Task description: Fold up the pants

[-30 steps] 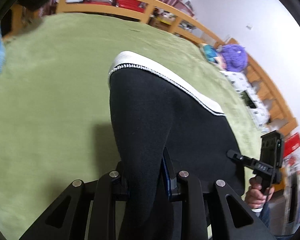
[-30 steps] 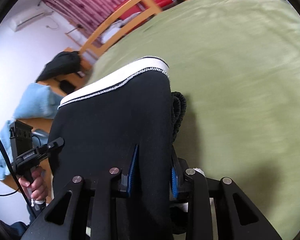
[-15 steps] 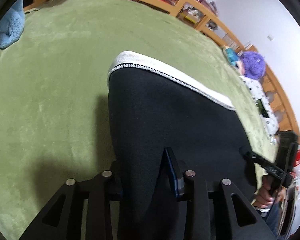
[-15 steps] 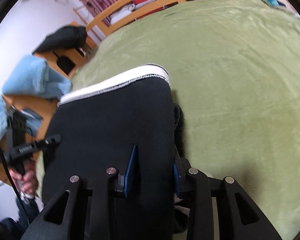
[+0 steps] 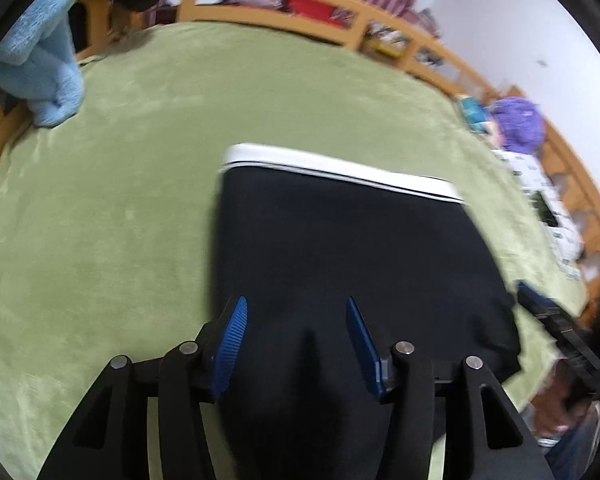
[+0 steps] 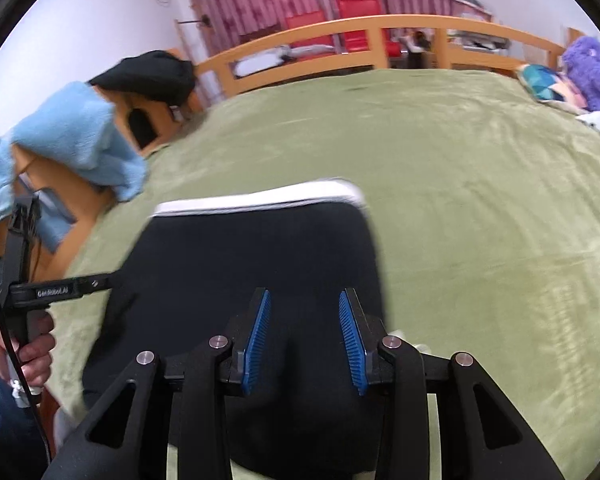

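The black pants (image 5: 340,248) with a white waistband (image 5: 340,168) lie folded flat on the green bed cover (image 5: 100,220); they also show in the right wrist view (image 6: 260,260). My left gripper (image 5: 296,320) is open over the near left edge of the pants, with cloth lying between the blue pads but not clamped. My right gripper (image 6: 304,312) is open over the near right edge of the pants. The left gripper shows from the side in the right wrist view (image 6: 56,290), at the left edge of the pants.
A light blue blanket (image 6: 72,136) and a dark garment (image 6: 148,76) hang on the wooden bed frame (image 6: 340,32) at the left. A purple plush toy (image 6: 588,72) and patterned items lie at the bed's right side.
Both grippers were shut on the near edge of the pants and have opened. The pants have dropped flat onto the bed cover, and both cameras have tilted up.
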The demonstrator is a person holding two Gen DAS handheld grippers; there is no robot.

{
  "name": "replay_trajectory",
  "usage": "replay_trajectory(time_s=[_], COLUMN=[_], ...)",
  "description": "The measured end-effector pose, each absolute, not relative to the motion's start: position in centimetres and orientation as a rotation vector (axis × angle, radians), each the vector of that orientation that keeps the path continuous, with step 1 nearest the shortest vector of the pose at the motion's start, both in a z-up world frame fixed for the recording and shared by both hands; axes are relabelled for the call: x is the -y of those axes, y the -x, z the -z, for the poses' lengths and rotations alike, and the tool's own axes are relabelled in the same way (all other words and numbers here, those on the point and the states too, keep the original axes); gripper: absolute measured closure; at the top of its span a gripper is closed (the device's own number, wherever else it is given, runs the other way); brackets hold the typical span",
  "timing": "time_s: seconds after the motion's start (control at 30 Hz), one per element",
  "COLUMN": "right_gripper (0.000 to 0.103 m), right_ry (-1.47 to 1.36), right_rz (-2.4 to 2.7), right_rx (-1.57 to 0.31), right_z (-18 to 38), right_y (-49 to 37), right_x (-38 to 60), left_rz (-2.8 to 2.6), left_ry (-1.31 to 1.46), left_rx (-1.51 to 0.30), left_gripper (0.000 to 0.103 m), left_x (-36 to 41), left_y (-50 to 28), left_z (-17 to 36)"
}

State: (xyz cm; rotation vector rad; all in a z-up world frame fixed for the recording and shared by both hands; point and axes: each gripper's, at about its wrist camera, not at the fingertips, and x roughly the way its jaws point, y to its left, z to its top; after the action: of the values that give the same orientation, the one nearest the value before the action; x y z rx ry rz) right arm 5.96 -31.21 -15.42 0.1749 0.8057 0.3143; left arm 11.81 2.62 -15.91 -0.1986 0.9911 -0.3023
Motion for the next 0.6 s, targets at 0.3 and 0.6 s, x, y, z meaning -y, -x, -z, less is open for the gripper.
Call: replay_trajectory(time_s=[0.3, 0.6], right_gripper=[0.068, 0.067], right_ry=[0.090, 0.032], right_rz=[-0.421, -0.347], right_rx=[-0.881, -0.781], right_z=[21.2, 17.4], right_y=[-0.3, 0.6], right_x=[26.9, 30.9], left_rz=[0.314, 0.387], left_ry=[0.038, 0.153], left_rx=[-1.012, -0.989], left_gripper=[0.047, 0.042], left_x=[0.7, -1.6], left_y=[-3.7, -2.8], left_z=[21.0, 18.3])
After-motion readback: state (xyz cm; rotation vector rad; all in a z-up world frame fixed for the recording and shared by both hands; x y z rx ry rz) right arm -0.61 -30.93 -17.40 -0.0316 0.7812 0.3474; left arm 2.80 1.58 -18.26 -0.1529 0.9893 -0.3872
